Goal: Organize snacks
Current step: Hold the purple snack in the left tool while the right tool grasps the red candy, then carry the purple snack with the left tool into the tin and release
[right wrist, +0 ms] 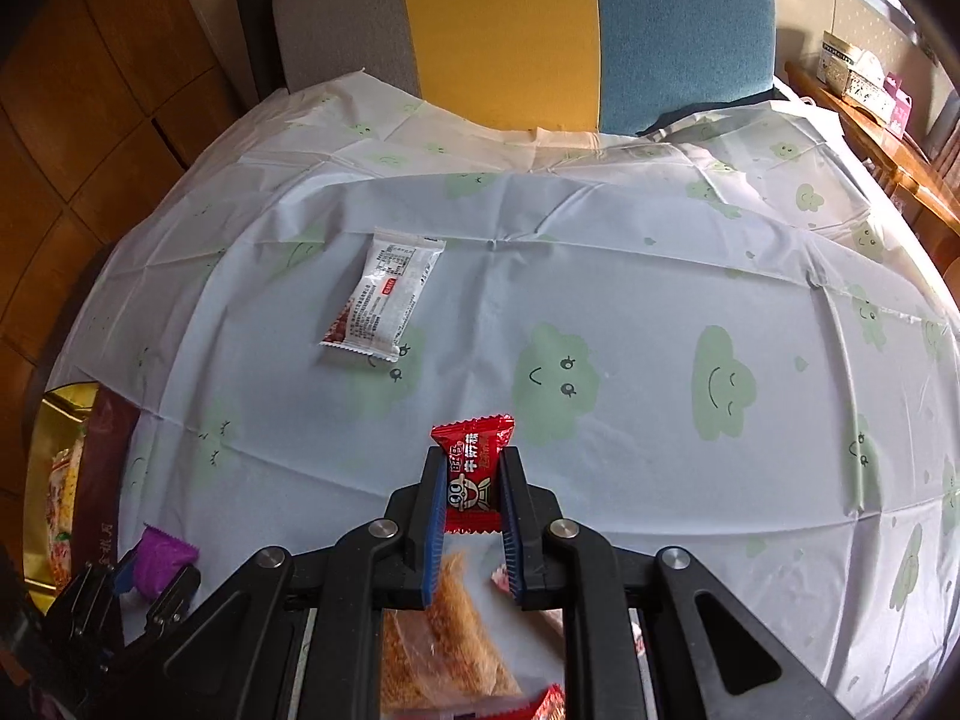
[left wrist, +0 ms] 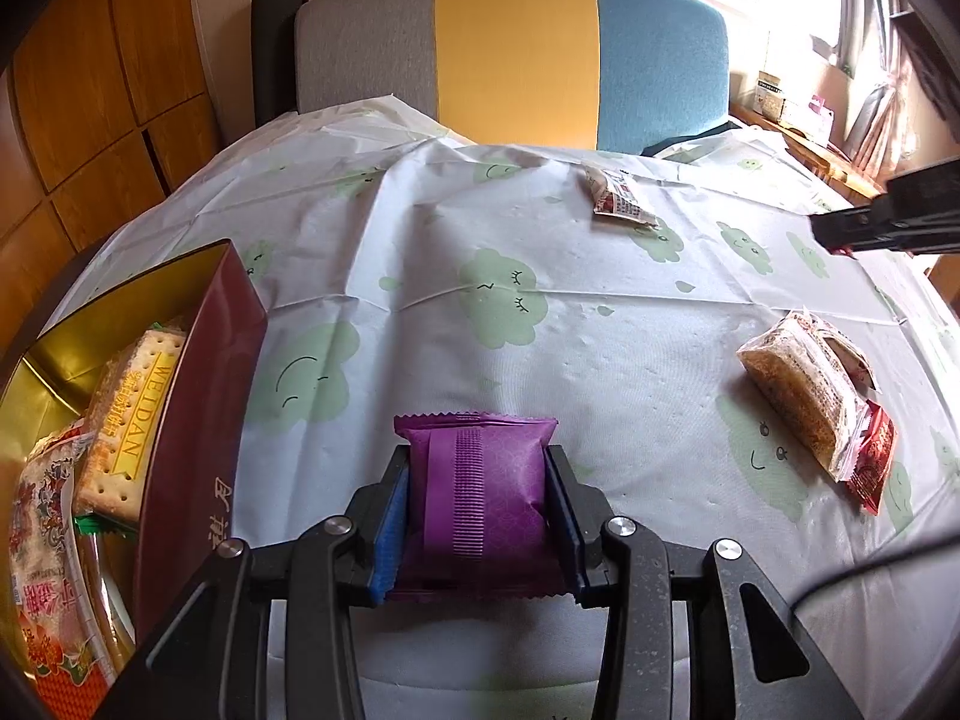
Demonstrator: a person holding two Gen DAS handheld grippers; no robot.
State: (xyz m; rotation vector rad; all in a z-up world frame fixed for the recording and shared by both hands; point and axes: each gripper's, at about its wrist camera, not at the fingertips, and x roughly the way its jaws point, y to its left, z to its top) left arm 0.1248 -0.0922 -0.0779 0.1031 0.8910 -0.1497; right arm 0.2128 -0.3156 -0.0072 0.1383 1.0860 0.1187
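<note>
Snacks: some are already in the box, two are in the tongs, two more lie on the surface.
Left tongs (left wrist: 480,498): pinching the purple packet (left wrist: 480,492) by its two sides, just above the surface and right beside the box.
Right tongs (right wrist: 474,492): pressed tight on the little red candy (right wrist: 474,471), holding it up over the surface.
Box (left wrist: 198,420): dark red outside, gold inside, at the left edge of the surface; a cracker pack (left wrist: 129,414) and other snack bags are already inside.
Still out: the white packet (right wrist: 384,297) far out on the surface (right wrist: 630,276), and the clear bag with a crumbly cake (left wrist: 810,396) near the right tongs.
How far: I think about half done; the two held snacks must go in the box, then the two lying ones.
</note>
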